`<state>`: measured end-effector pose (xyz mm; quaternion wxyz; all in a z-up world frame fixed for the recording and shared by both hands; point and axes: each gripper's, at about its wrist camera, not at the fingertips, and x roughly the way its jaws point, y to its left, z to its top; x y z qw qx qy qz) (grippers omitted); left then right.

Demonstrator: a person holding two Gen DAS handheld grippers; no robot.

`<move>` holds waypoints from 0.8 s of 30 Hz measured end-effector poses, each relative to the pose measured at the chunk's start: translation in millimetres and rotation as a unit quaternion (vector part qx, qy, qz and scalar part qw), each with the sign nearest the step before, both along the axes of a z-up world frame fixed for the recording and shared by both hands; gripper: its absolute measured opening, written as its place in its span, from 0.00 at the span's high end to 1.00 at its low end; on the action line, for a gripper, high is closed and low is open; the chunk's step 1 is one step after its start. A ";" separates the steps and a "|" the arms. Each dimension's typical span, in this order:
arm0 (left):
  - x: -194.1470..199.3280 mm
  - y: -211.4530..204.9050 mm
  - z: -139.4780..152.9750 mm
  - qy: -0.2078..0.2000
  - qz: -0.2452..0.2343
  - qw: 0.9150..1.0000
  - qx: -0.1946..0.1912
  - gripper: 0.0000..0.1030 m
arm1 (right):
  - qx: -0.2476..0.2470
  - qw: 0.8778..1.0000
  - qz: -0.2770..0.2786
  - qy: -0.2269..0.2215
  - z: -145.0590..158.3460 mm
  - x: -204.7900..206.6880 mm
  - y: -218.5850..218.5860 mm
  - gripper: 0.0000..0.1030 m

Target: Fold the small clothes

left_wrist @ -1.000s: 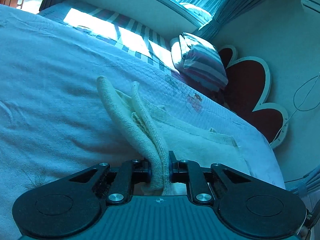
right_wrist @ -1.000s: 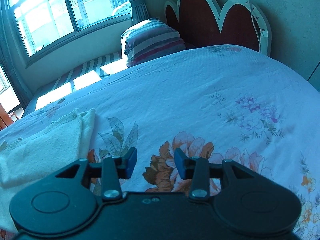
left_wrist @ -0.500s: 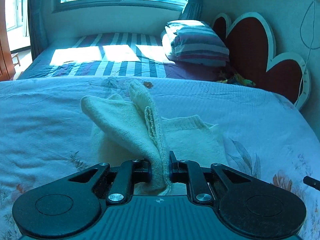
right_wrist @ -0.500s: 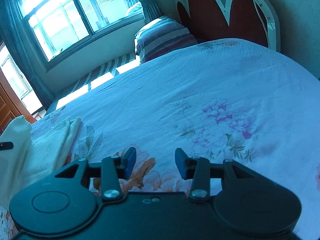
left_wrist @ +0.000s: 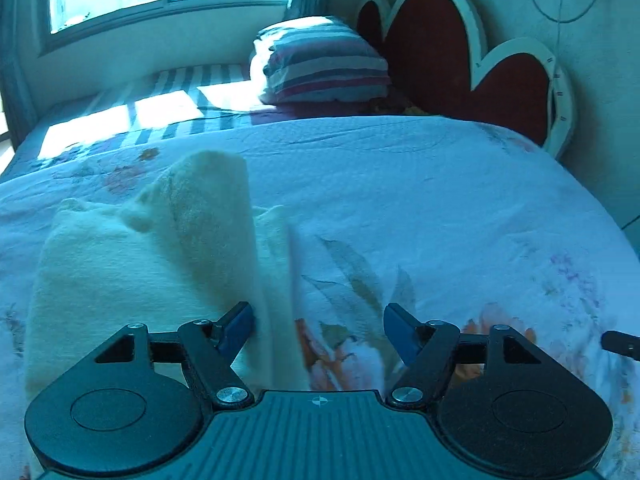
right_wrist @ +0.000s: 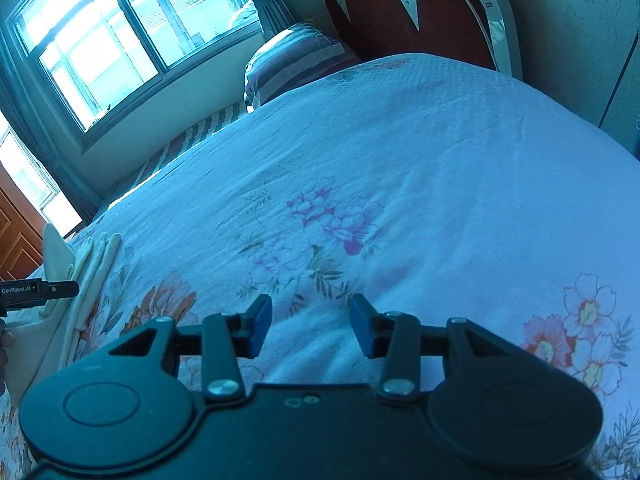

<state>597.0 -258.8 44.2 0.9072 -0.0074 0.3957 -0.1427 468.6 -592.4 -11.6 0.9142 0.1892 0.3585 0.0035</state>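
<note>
A cream knitted garment (left_wrist: 132, 264) lies on the floral bedsheet (left_wrist: 420, 208), with one flap standing up and curling over at its right side. My left gripper (left_wrist: 318, 326) is open just above it; the cloth's right edge lies by the left fingertip, no longer clamped. In the right wrist view the garment (right_wrist: 90, 264) shows at the far left edge, with part of the left gripper's body (right_wrist: 38, 290) in front of it. My right gripper (right_wrist: 310, 320) is open and empty over the bare sheet (right_wrist: 380, 184), well to the right of the garment.
A striped pillow (left_wrist: 324, 66) and a red heart-shaped headboard (left_wrist: 436, 52) stand at the far end of the bed. A striped sunlit bench (left_wrist: 160, 104) runs under the window (right_wrist: 108, 36). A wooden door (right_wrist: 16, 236) is at left.
My left gripper has opened and let go of the garment's fold, which now falls over the rest. The right gripper has swung further right, away from the garment.
</note>
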 end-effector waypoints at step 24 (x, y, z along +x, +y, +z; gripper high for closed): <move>-142.6 251.5 -56.9 -0.019 0.177 0.984 -0.030 0.31 | 0.116 0.967 0.224 0.035 6.8 26.7 257.0 0.56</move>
